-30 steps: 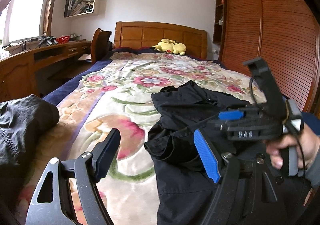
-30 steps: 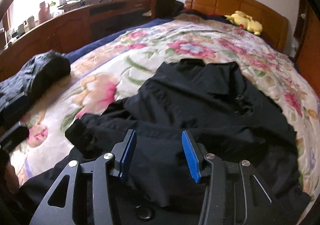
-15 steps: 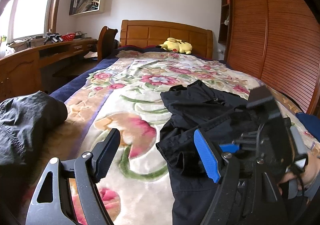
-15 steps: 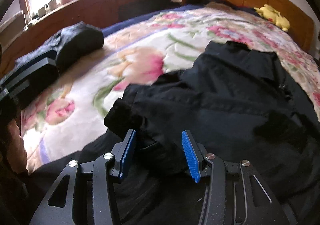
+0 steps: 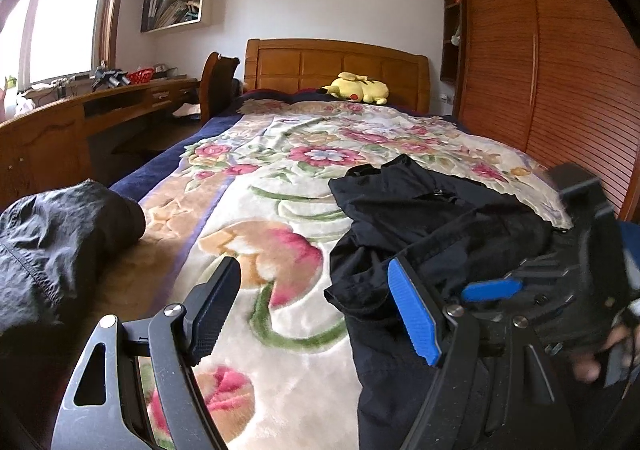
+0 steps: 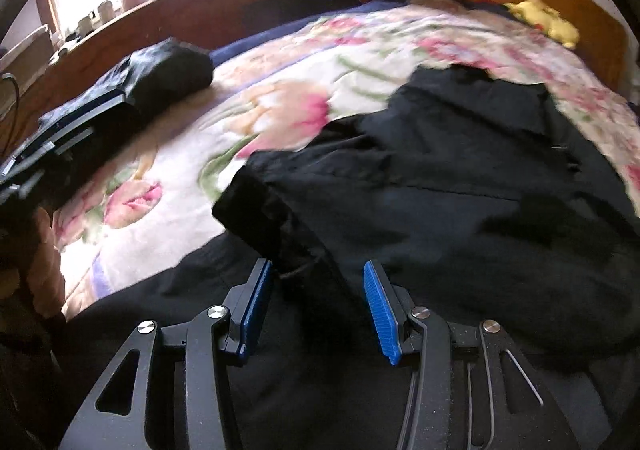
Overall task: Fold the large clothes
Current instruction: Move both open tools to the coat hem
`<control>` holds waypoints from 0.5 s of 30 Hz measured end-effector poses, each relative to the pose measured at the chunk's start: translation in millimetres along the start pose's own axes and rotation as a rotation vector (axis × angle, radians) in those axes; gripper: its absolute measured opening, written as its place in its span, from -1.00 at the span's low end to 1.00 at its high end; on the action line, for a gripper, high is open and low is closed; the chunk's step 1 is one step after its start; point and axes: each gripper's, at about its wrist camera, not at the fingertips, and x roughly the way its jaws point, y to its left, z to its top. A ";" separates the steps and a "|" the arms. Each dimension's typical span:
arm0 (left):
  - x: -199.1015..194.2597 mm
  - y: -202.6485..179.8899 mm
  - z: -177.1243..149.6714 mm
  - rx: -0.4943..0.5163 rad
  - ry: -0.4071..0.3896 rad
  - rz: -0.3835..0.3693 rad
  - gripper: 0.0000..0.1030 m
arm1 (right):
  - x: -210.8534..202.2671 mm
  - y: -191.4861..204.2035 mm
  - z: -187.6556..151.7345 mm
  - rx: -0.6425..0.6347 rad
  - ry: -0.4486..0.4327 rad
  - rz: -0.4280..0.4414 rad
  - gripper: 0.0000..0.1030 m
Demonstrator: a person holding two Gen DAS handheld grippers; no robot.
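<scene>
A large black garment (image 5: 424, 218) lies crumpled on the floral bedspread (image 5: 280, 186), and it fills the right wrist view (image 6: 460, 186). My left gripper (image 5: 312, 310) is open and empty above the bedspread, just left of the garment's near edge. My right gripper (image 6: 316, 302) is open over the garment's near folds, a bunched fold just beyond its fingertips. It also shows in the left wrist view (image 5: 560, 290) low over the garment. A second black garment (image 5: 52, 234) lies bundled at the bed's left edge.
A wooden desk (image 5: 80, 118) with clutter runs along the left wall under the window. A chair (image 5: 218, 82) stands by the wooden headboard (image 5: 336, 66). A yellow plush toy (image 5: 358, 88) lies at the bed's head. A wooden wardrobe (image 5: 540, 70) stands on the right.
My right gripper has dropped lower and nearer the garment's near folds while turning left. My left gripper has shifted slightly left. Both stay open.
</scene>
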 end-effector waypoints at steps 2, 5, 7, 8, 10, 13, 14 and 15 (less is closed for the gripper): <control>-3.1 -3.8 -1.2 0.013 0.001 -0.004 0.50 | -17.1 -8.0 -7.4 0.012 -0.025 -0.040 -0.05; -9.2 -8.9 -5.2 0.030 0.008 -0.012 0.50 | -40.6 -22.6 -21.0 0.048 -0.059 -0.086 -0.05; -14.9 -13.6 -8.3 0.039 0.011 -0.023 0.50 | -56.1 -33.2 -33.4 0.069 -0.076 -0.126 -0.05; -17.8 -15.8 -9.9 0.042 0.012 -0.030 0.50 | -61.8 -37.1 -39.5 0.075 -0.082 -0.149 -0.05; -24.1 -21.2 -13.5 0.051 0.014 -0.046 0.50 | -73.1 -43.7 -53.2 0.091 -0.090 -0.183 -0.05; -35.1 -31.5 -20.0 0.075 0.017 -0.061 0.50 | -91.4 -53.2 -73.3 0.122 -0.097 -0.224 -0.05; -37.5 -34.4 -22.0 0.080 0.020 -0.067 0.50 | -94.9 -55.6 -79.8 0.130 -0.099 -0.236 -0.05; -40.2 -36.9 -23.9 0.085 0.021 -0.073 0.50 | -99.9 -56.9 -87.0 0.140 -0.103 -0.246 -0.05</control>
